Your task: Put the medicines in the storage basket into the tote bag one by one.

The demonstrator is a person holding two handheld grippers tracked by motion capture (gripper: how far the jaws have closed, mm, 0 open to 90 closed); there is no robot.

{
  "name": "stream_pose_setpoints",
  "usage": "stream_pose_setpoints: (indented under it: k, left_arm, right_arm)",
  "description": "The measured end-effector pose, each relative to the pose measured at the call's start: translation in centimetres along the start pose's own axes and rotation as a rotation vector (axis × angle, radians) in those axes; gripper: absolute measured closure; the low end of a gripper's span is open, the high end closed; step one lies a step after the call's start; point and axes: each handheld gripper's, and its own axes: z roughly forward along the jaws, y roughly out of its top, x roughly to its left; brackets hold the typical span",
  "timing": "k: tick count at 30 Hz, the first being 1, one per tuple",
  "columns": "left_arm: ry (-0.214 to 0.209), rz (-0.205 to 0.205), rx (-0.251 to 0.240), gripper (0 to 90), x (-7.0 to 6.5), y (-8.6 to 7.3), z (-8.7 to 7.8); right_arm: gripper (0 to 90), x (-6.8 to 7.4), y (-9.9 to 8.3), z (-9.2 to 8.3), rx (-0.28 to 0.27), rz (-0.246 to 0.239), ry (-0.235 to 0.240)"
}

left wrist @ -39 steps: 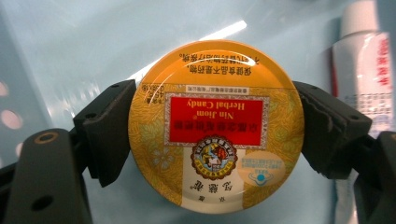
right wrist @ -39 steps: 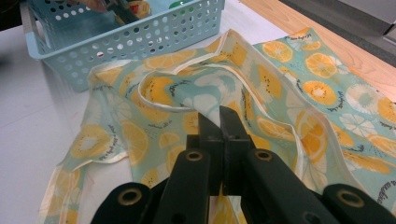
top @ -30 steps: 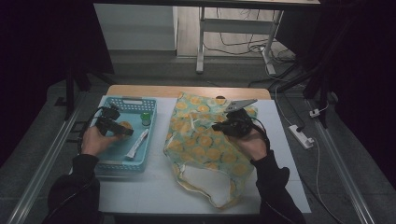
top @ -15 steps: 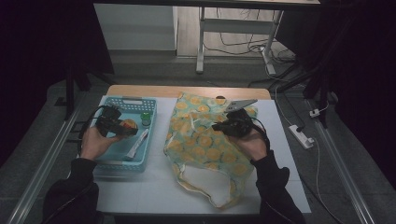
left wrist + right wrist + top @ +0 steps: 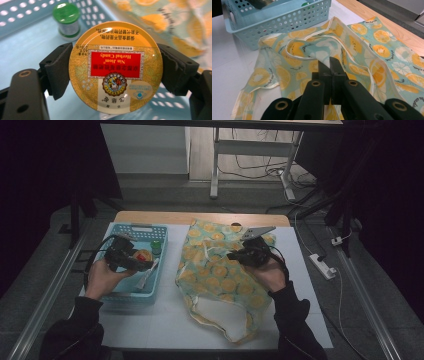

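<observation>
1. Left claw [image 5: 115, 75] clamped on the rim of a round candy tin [image 5: 115, 67], one pad at each side, lid facing the camera; held above the blue basket [image 5: 131, 292], just clear of its floor.
2. Right claw [image 5: 329, 65] closed tight, jaws together; pinching the orange-print bag [image 5: 220, 275] or merely resting on it: cannot tell from the right gripper view.
3. Near the tin in the basket: a small green-capped bottle [image 5: 67, 18] standing upright just behind it; a white utensil [image 5: 146, 275] lying along the basket's right side.
4. Bag spread flat on the white surface [image 5: 165, 325] just right of the basket, its pale mouth [image 5: 220, 312] toward the person.
5. Judged step: carrying the tin out of the basket and across to the bag.
6. To do it well: keep the squeeze even so the smooth round rim does not slip sideways; lift high enough to clear the basket wall before moving across; keep the tin level; avoid knocking the bottle; hold the fabric steady with the other claw and aim for the opening, not the closed printed panel.
</observation>
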Motion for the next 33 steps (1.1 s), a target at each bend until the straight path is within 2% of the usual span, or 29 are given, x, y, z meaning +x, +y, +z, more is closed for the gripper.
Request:
stream_pose_setpoints:
  k: [8, 12, 22, 31, 33]
  left_arm:
    - [-0.032, 0.061, -0.015, 20.3, -2.8, 0.3, -0.4]
    - [-0.055, 0.072, -0.031, 20.3, -3.8, 0.3, -0.5]
    - [-0.105, 0.131, -0.028, 20.3, -6.7, 0.4, -0.1]
    - [-0.139, 0.208, -0.019, 20.3, -9.6, 0.9, 0.4]
    - [-0.145, 0.215, -0.018, 20.3, -10.0, 1.0, 0.6]
  right_arm:
    - [89.0, 0.1, 0.0, 0.1, 0.003, 0.001, 0.002]
    - [89.0, 0.1, 0.0, 0.1, 0.001, -0.001, 0.002]
    - [89.0, 0.1, 0.0, 0.2, 0.001, 0.001, 0.001]
    - [89.0, 0.1, -0.1, 0.3, 0.002, 0.001, 0.001]
    - [89.0, 0.1, 0.0, 0.3, 0.002, -0.001, 0.0]
